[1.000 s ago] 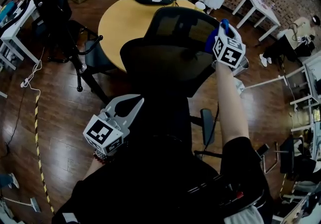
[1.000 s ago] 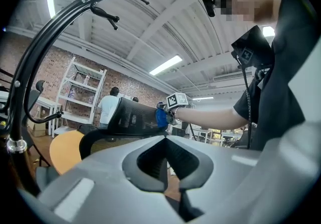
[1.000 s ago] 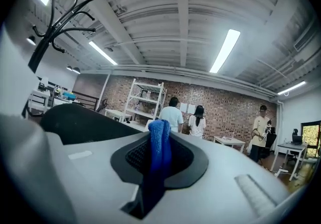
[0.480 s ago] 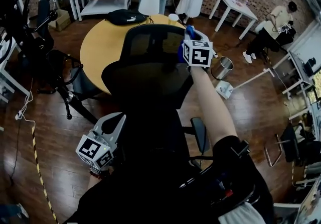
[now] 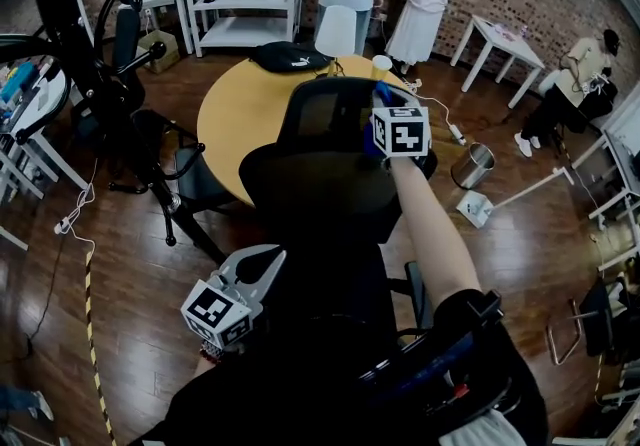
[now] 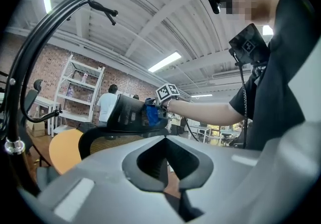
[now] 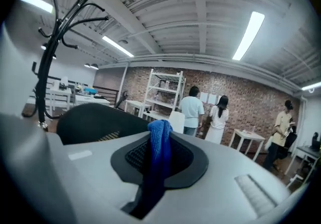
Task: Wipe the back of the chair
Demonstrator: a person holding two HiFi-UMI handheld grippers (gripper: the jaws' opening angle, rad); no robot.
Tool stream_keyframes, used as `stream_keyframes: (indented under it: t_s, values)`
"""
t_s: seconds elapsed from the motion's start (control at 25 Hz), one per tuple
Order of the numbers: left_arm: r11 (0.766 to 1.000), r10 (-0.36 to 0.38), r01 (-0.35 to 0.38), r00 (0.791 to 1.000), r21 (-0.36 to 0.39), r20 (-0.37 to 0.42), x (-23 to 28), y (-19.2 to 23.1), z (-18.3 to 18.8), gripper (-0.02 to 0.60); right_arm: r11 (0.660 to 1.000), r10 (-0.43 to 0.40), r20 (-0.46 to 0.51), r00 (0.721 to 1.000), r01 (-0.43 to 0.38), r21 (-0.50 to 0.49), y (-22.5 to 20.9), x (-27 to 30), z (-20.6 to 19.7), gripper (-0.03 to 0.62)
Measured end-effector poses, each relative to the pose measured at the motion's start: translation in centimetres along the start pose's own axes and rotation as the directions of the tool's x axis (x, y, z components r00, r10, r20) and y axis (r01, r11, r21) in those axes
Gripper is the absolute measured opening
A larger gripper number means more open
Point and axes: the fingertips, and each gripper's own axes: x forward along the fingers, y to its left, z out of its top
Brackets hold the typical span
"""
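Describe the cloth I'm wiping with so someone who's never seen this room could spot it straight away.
Find the round yellow table; a black mesh-backed office chair stands on its near side. At the top of that chair's back, the right hand-held gripper pinches a blue cloth, the only bright blue against all that black.

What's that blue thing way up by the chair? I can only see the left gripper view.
Observer: A blue cloth. The right gripper view shows it pinched in the shut fingers of the right gripper.
Operator: What's on the table behind the chair?
Observer: In the head view, a black bag lies on the round yellow table.
Operator: Anything on the floor?
Observer: A metal bin stands on the wood floor, to the right of the chair.
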Motion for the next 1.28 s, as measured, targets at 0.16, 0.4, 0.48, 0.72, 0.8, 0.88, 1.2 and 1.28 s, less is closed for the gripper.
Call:
stream_keyframes:
  t_s: [0.16,0.4,0.48,0.72,0.8,0.88,1.2,1.28]
  values:
    - [0.999,0.032,-0.032,0.999,-0.011,0.022,-0.8,0.4,0.8,0.006,0.996,0.073,0.029,0.997,-0.074,0.053,1.9,0.9,0.7,0.037]
    - [1.000,0.012,-0.013,1.000,0.013,0.029,-0.1,-0.1,1.2,0.006,0.965,0.238,0.087,0.967,-0.246,0.087,5.6,1.1,1.7,0.037]
    - [0.999,-0.006,0.004,0.999,0.036,0.040,0.3,-0.4,1.7,0.006,0.949,0.294,0.087,0.952,-0.301,0.093,7.4,1.3,2.2,0.037]
    - [0.998,0.015,-0.018,0.998,0.054,0.053,-0.3,-0.4,1.8,0.006,0.932,0.345,0.089,0.935,-0.352,0.083,10.0,1.6,2.7,0.037]
    - [0.998,0.030,-0.033,0.998,0.058,0.050,-0.4,-0.3,1.1,0.006,0.929,0.357,0.096,0.929,-0.364,0.074,10.6,1.4,2.6,0.037]
    - [0.996,0.030,-0.034,0.998,0.084,0.049,-0.1,-0.6,0.9,0.006,0.925,0.366,0.108,0.924,-0.374,0.066,11.3,1.2,2.9,0.037]
    - [0.999,0.037,-0.037,0.997,-0.005,0.067,0.1,0.3,0.4,0.006,0.894,0.440,0.131,0.889,-0.447,0.032,15.8,0.6,4.4,0.037]
    - [0.996,0.073,-0.069,0.995,-0.062,0.062,-0.3,1.4,-0.3,0.006,0.894,0.442,0.130,0.887,-0.448,0.018,16.4,0.4,4.4,0.037]
